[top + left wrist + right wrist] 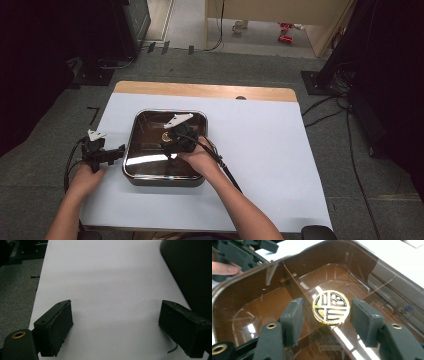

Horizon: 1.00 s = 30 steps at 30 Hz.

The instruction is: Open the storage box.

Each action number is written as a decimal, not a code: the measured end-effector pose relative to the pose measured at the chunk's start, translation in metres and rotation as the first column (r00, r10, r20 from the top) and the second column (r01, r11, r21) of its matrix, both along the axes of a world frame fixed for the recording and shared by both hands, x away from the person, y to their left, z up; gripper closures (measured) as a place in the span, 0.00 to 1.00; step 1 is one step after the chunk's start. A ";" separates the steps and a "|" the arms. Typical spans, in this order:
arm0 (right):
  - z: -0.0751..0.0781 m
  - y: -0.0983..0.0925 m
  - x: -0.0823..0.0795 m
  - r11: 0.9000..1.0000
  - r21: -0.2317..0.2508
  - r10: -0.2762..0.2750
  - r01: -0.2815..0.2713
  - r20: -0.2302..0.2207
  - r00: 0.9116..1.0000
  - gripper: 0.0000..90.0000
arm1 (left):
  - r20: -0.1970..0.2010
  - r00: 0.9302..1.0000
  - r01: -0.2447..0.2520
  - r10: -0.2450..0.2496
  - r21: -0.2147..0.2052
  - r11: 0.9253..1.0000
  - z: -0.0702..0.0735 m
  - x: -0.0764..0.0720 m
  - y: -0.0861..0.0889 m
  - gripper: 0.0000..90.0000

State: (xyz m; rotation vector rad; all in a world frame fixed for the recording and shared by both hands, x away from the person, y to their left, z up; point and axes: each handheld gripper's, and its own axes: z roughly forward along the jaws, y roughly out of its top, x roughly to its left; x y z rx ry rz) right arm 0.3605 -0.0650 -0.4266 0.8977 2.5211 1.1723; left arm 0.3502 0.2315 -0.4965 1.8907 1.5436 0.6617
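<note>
A square brown see-through box [131,150] with a shiny rim lies on the white sheet, and a round gold emblem [331,307] sits at the centre of its lid. My right gripper [328,303] hovers over the lid, one jaw on each side of the emblem, with a clear gap at the left pad [293,322]. In the high view the right gripper [172,140] is above the box's middle. The left gripper [116,307] rests wide open on the sheet with nothing between its jaws, just left of the box wall [190,270].
A white sheet [270,150] covers the table, with a wooden strip [200,90] bare at the far edge. Through the lid a divider [292,277] shows inside the box. Cables and dark stands lie on the grey floor [340,110] around the table.
</note>
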 end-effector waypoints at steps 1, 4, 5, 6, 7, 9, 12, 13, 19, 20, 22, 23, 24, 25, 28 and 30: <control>-0.001 0.001 0.001 1.000 -0.003 0.001 -0.001 0.002 1.000 0.52 | 0.000 1.000 0.000 0.000 0.000 1.000 0.000 0.000 0.000 0.13; -0.003 0.003 0.001 1.000 -0.008 -0.002 0.002 0.021 1.000 0.61 | 0.000 1.000 0.000 0.000 0.000 1.000 0.000 0.000 0.000 0.13; -0.002 0.003 0.001 1.000 -0.009 -0.010 0.011 0.030 0.999 0.64 | 0.000 1.000 0.000 0.000 0.001 1.000 0.000 0.000 0.000 0.13; -0.001 0.003 0.001 1.000 -0.008 -0.017 0.017 0.026 1.000 0.64 | 0.000 1.000 -0.001 0.001 -0.001 1.000 0.000 0.000 0.000 0.13; -0.001 0.003 0.002 1.000 -0.007 -0.011 0.012 0.024 1.000 0.65 | 0.000 1.000 -0.001 0.001 -0.001 1.000 0.000 0.000 0.000 0.13; 0.000 0.003 0.002 1.000 -0.015 -0.010 0.011 0.024 1.000 0.65 | 0.000 1.000 -0.001 0.001 -0.001 1.000 0.000 0.000 0.000 0.13; 0.002 0.004 0.003 1.000 -0.024 -0.008 0.009 0.011 1.000 0.65 | 0.000 1.000 -0.001 0.001 -0.001 1.000 0.000 0.000 0.000 0.13; 0.004 0.004 0.003 0.999 -0.031 -0.010 0.010 0.008 1.000 0.65 | 0.000 1.000 -0.001 0.001 -0.001 1.000 0.000 0.000 0.000 0.13; 0.012 0.003 0.001 1.000 -0.023 -0.008 0.008 0.003 1.000 0.65 | 0.000 1.000 -0.002 0.002 -0.003 1.000 0.000 0.000 0.000 0.13; 0.016 0.002 0.001 1.000 -0.016 -0.009 0.009 0.000 1.000 0.65 | 0.000 1.000 -0.001 0.001 -0.002 1.000 0.000 0.000 0.000 0.13; 0.021 0.000 0.001 1.000 -0.011 -0.007 0.007 -0.002 1.000 0.65 | 0.000 1.000 0.000 0.000 0.000 1.000 0.000 0.000 0.000 0.13; 0.023 0.000 0.001 1.000 -0.010 -0.006 0.006 -0.001 1.000 0.65 | 0.000 1.000 0.000 0.000 0.000 1.000 0.000 0.000 0.000 0.13; 0.026 -0.001 0.000 1.000 -0.007 -0.004 0.004 0.005 1.000 0.65 | 0.000 1.000 0.000 0.000 0.000 1.000 0.000 0.000 0.000 0.13; 0.028 -0.002 -0.001 1.000 -0.004 -0.003 0.003 0.010 1.000 0.65 | -0.001 1.000 0.000 0.000 -0.001 1.000 0.000 0.000 0.000 0.13; 0.036 -0.006 -0.002 1.000 -0.005 0.000 0.000 0.021 1.000 0.65 | -0.003 1.000 0.000 0.000 -0.001 1.000 0.000 0.000 0.000 0.13; 0.041 -0.009 -0.003 1.000 -0.004 0.003 -0.003 0.024 1.000 0.65 | -0.003 1.000 0.000 0.000 -0.001 1.000 0.000 0.000 0.000 0.13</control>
